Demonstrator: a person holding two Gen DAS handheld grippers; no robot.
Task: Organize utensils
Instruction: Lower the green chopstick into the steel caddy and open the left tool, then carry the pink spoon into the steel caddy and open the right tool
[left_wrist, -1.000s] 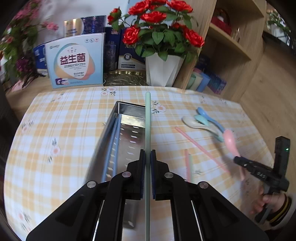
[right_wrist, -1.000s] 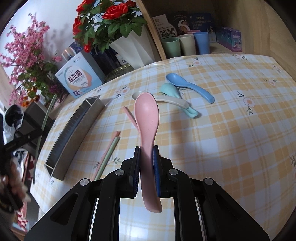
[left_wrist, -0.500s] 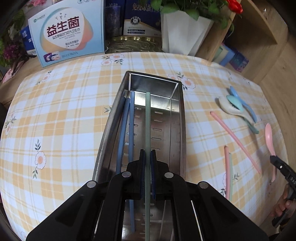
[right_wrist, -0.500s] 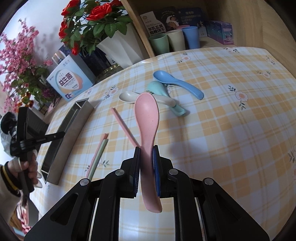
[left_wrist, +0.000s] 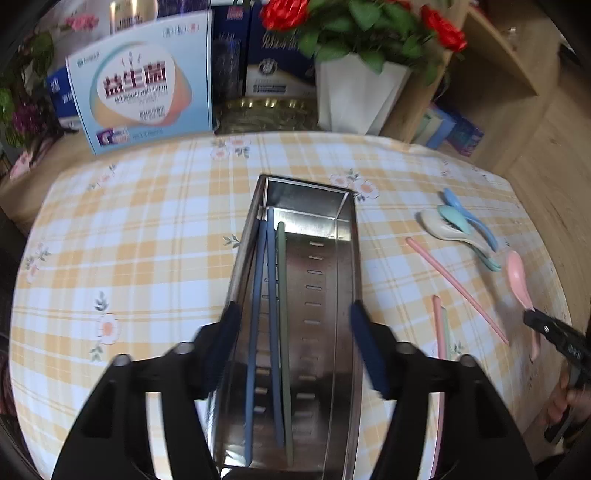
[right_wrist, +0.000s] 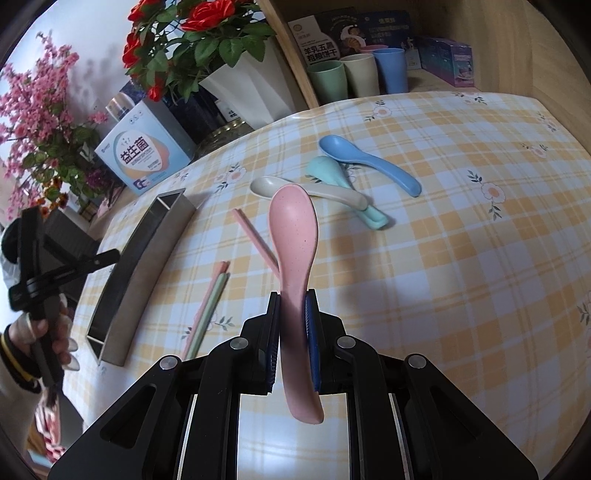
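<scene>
Left claw (left_wrist: 295, 354): spread wide, empty, above steel tray (left_wrist: 347, 258) holding three chopsticks (left_wrist: 273, 314). Right claw (right_wrist: 293, 332): clamped on pink spoon (right_wrist: 293, 236), above counter (right_wrist: 461, 277)

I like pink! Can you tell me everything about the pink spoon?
The pink spoon looks like speckled matte plastic, with a deep oval bowl and a curved handle. The right gripper is shut on its handle, holding it above the checked tablecloth, bowl pointing away. Nothing else touches it.
</scene>
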